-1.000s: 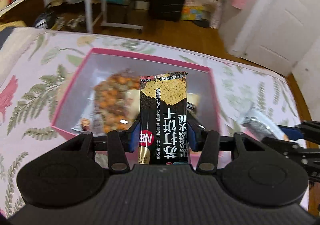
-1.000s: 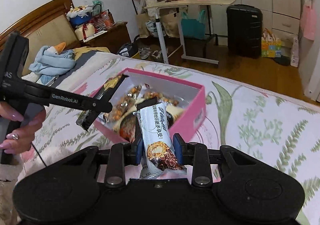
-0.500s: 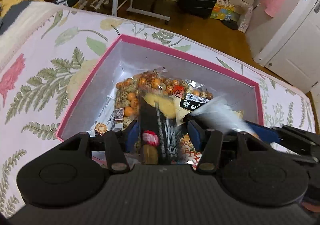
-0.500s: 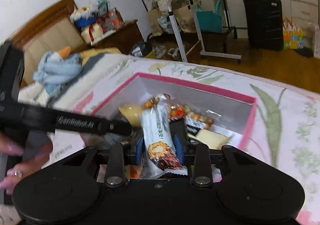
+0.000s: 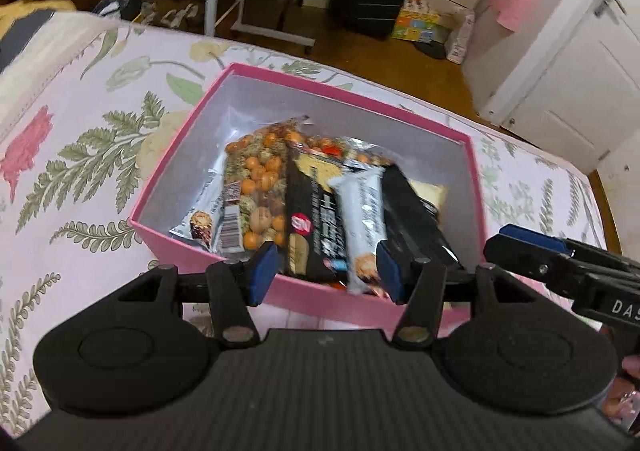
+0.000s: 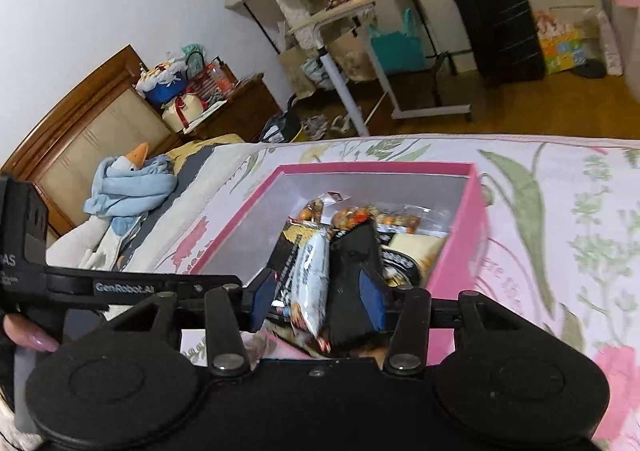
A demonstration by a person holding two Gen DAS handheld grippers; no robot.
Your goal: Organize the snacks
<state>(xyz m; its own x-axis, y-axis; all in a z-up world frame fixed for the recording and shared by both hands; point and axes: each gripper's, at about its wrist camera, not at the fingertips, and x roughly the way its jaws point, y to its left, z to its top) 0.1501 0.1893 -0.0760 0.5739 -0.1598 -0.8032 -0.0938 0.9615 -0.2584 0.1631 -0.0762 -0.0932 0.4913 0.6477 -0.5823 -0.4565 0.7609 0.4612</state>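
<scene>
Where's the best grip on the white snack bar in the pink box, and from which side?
Take the white snack bar across its narrow width near the near end, coming from above over the front wall of the pink box. It lies lengthwise atop the pile, the black cracker pack tight on one side and another dark pack on the other, so side access looks poor.

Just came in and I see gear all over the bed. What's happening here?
A person is sorting snacks into a pink box on the floral bedspread, using handheld tongs in each hand. Both the left tongs and the right tongs are open over the near edge of the box, gripping nothing. A black cracker pack and a white snack bar lie side by side inside, on top of a bag of orange nuts.
</scene>
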